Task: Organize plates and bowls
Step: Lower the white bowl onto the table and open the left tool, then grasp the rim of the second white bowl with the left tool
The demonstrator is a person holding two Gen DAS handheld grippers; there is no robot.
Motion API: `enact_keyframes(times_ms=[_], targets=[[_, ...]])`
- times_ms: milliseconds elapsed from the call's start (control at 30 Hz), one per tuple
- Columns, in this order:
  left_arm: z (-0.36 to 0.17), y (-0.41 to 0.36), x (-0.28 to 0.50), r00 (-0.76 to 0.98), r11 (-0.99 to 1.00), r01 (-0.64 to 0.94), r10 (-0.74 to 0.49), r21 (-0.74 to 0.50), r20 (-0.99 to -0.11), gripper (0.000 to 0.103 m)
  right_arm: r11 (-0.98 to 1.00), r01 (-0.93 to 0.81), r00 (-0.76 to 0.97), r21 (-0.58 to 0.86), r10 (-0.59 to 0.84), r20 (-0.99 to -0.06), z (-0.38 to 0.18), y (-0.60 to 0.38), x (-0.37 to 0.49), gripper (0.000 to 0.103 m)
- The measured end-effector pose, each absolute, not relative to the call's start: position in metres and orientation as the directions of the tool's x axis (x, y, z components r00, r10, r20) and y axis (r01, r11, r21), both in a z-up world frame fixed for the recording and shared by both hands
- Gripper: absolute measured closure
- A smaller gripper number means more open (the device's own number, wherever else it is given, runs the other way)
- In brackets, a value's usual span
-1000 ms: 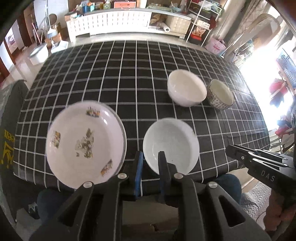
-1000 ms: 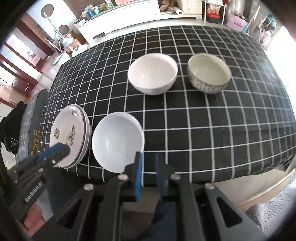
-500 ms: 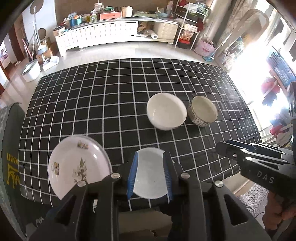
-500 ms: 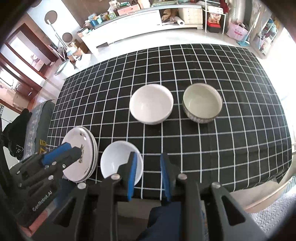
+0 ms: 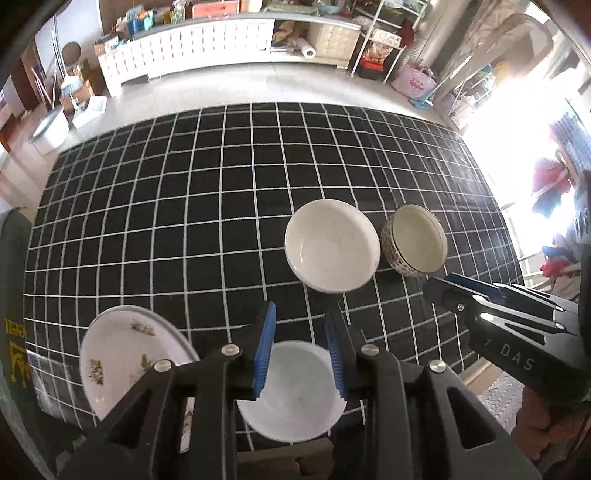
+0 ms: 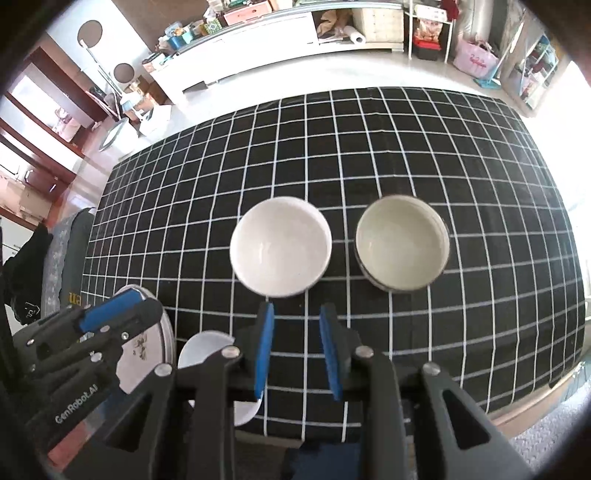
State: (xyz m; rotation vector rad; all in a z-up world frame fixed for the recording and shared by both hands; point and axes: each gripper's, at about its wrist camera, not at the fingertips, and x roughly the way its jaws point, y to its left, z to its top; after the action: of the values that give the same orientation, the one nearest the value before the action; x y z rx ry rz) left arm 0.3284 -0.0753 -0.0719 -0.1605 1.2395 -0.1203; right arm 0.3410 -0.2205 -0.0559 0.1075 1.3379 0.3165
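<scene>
A black cloth with a white grid covers the worktop ahead of the tongs. Beyond its far edge runs pale floor, then a long white cabinet loaded with boxes and clutter. A paper roll lies in an open shelf to its right. Farther right a pink bag sits on the floor beside a wire rack. A dark garment hangs far left

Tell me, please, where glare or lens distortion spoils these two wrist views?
Left wrist view: window glare whites out the right edge past the patterned bowl; the tablecloth grid bows outward. Right wrist view: glare bleaches the right table edge; the white bowl looks slightly soft; dark vignette rings the corners.
</scene>
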Motion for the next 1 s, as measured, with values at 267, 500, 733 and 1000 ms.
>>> enact_keyframes(times_ms=[267, 500, 733, 1000], targets=[[-0.1, -0.074, 0.371, 0.283, 0.983, -0.003, -0.175, -0.183, -0.943, 0.078, 0.959, -0.161, 0.181, 0.234, 0.262, -0.948, -0.08, -0.225, 0.374, 0.073], [-0.126, -0.077, 0.401, 0.248, 0.984, 0.003, -0.174, -0.179, -0.953, 0.078, 0.959, -0.169, 0.152, 0.226, 0.252, -0.956, -0.105, -0.22, 0.394, 0.073], [-0.153, -0.083, 0.418, 0.22, 0.987, 0.024, -0.16, -0.159, -0.962, 0.079, 0.962, -0.174, 0.128, 0.211, 0.235, -0.964, -0.129, -0.215, 0.404, 0.073], [-0.174, -0.082, 0.426, 0.199, 0.989, 0.039, -0.149, -0.144, -0.969, 0.091, 0.966, -0.168, 0.122, 0.196, 0.218, -0.968, -0.143, -0.211, 0.405, 0.088]])
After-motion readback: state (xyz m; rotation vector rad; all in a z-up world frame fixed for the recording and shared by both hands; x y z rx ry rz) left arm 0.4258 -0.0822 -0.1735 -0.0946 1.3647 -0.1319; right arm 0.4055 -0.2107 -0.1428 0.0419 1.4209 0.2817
